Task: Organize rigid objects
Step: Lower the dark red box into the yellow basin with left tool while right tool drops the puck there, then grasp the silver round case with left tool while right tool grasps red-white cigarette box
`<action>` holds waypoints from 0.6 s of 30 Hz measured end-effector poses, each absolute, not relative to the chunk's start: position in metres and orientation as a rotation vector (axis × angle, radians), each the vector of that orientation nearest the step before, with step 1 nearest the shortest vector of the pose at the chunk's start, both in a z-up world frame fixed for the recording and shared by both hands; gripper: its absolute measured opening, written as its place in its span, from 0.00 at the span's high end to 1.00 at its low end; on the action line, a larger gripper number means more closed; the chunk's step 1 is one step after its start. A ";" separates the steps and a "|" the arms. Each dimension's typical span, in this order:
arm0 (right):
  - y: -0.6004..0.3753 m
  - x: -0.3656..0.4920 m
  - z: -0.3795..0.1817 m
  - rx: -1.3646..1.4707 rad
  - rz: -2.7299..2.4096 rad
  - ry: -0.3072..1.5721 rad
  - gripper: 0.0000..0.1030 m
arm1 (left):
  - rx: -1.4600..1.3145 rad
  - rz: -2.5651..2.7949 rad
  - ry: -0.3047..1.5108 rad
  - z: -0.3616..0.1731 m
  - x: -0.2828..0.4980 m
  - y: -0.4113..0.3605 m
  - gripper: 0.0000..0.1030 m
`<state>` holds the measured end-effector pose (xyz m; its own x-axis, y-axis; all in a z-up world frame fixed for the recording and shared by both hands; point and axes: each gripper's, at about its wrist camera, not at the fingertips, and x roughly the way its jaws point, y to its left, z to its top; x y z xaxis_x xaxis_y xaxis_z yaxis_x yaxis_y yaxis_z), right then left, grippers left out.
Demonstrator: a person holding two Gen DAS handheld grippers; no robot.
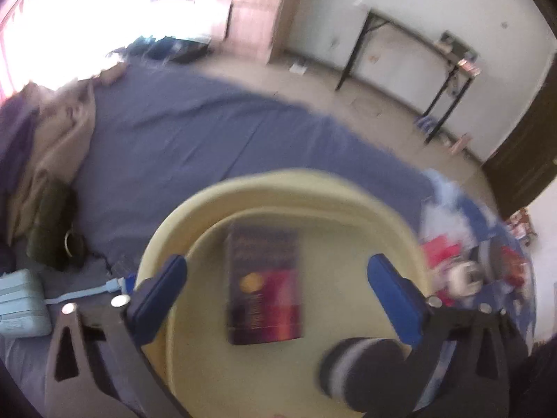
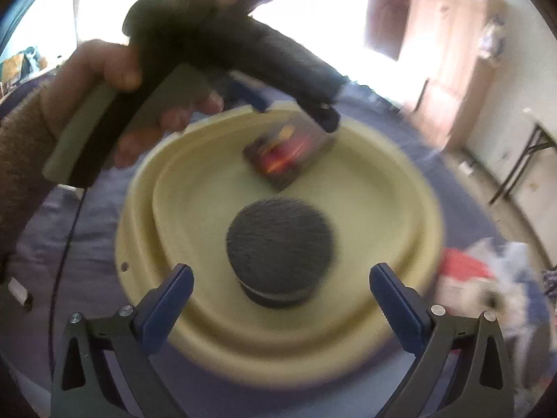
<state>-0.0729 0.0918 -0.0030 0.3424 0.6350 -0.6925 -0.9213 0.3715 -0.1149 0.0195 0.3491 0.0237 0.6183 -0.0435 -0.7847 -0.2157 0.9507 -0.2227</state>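
A cream oval tub (image 1: 278, 188) (image 2: 400, 174) rests on a blue bedsheet. A dark book with a red and orange cover (image 1: 266, 282) (image 2: 289, 153) lies flat inside it. Beside the book in the tub sits a round grey fabric-topped speaker (image 2: 278, 240) (image 1: 362, 369). My left gripper (image 1: 278, 271) hangs open over the tub, with the book lying well below and apart from its blue pads. My right gripper (image 2: 278, 278) is open too, straddling the speaker from above without touching it. In the right wrist view a hand (image 2: 87, 83) holds the left gripper's handle over the tub's far rim.
The blue bedsheet (image 1: 195, 132) spreads behind the tub. A brown cloth and dark bag (image 1: 52, 216) lie at the left, a pale blue case (image 1: 21, 306) nearer. Red and white clutter (image 1: 459, 264) sits right of the tub. A black-legged table (image 1: 417, 55) stands by the wall.
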 end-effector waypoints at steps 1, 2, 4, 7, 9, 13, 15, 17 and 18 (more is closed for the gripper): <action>0.071 -0.071 0.011 -0.513 1.047 0.574 0.00 | -0.295 0.071 0.900 0.034 0.018 0.335 0.00; 0.056 -0.069 0.019 -0.484 1.028 0.560 0.00 | -0.289 0.050 0.902 0.039 0.018 0.324 0.00; 0.001 -0.057 0.044 -0.370 0.955 0.539 0.00 | -0.267 -0.018 0.897 0.049 0.022 0.292 0.00; -0.097 -0.033 0.068 -0.204 0.745 0.509 0.00 | -0.195 -0.099 0.912 0.050 0.025 0.228 0.00; -0.162 -0.017 0.069 -0.151 0.539 0.530 0.00 | -0.177 -0.120 0.938 0.043 0.031 0.199 0.00; -0.239 0.004 0.054 -0.079 0.327 0.588 0.00 | -0.199 -0.133 0.920 0.035 0.039 0.165 0.00; -0.256 0.016 0.041 -0.058 0.293 0.645 0.00 | -0.192 -0.114 0.935 0.033 0.049 0.155 0.00; -0.267 0.031 0.029 0.001 0.275 0.707 0.00 | -0.175 -0.094 0.960 0.032 0.056 0.148 0.00; -0.270 0.038 0.021 0.045 0.262 0.732 0.00 | -0.172 -0.082 0.970 0.031 0.058 0.146 0.00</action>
